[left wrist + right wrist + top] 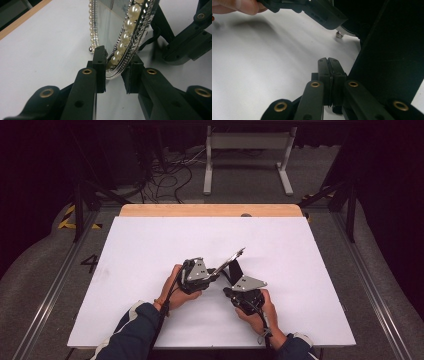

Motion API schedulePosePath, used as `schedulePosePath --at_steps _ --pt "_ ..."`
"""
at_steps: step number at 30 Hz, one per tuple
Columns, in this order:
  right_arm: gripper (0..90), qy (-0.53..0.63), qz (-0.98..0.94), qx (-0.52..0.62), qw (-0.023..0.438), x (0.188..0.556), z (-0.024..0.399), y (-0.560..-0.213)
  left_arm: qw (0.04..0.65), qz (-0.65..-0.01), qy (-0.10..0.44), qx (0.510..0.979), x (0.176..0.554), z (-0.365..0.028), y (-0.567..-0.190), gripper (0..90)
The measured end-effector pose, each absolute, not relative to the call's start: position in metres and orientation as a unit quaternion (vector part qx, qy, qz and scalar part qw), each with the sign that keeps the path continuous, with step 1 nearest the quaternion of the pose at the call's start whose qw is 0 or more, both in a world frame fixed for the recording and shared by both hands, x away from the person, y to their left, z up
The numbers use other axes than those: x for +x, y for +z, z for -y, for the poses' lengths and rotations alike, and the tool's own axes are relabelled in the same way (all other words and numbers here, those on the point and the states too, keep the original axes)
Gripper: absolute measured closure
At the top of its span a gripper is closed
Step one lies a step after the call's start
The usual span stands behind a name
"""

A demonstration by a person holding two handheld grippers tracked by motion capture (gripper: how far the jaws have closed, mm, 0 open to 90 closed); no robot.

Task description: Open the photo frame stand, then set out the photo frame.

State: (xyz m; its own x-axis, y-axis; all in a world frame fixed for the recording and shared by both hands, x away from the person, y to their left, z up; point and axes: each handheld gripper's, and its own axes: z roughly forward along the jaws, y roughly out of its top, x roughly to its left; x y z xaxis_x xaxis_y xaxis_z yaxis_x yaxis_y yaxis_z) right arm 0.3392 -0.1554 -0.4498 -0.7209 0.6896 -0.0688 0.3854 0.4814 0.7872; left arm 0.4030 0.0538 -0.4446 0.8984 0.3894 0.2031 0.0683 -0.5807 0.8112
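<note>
A silver picture frame [232,258] edged with pearls [124,37] stands tilted on the white table [150,270], near its middle. My left gripper [116,59] is shut on the frame's lower edge, one jaw on the pearl face and one on the back; in the high view this left gripper [218,271] reaches in from the left. The frame's black back stand [384,57] props it from behind. Beside that stand, my right gripper [328,62] has its jaws pressed together with nothing visible between them. In the high view the right gripper [234,285] sits low by the stand [235,269].
The table's wooden far edge [210,210] borders a floor with tangled cables [165,180] and a white metal stand [247,160]. Metal rails [367,290] run along both sides of the table. Both sleeves [135,330] enter at the front edge.
</note>
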Motion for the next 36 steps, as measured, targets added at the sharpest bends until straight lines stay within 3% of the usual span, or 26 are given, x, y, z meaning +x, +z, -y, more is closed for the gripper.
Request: schedulePosePath --at_steps 36 --pt "90.0 0.398 -0.836 0.331 0.184 0.342 0.166 -0.446 0.411 -0.099 0.207 0.882 0.388 -0.051 -0.439 76.4"
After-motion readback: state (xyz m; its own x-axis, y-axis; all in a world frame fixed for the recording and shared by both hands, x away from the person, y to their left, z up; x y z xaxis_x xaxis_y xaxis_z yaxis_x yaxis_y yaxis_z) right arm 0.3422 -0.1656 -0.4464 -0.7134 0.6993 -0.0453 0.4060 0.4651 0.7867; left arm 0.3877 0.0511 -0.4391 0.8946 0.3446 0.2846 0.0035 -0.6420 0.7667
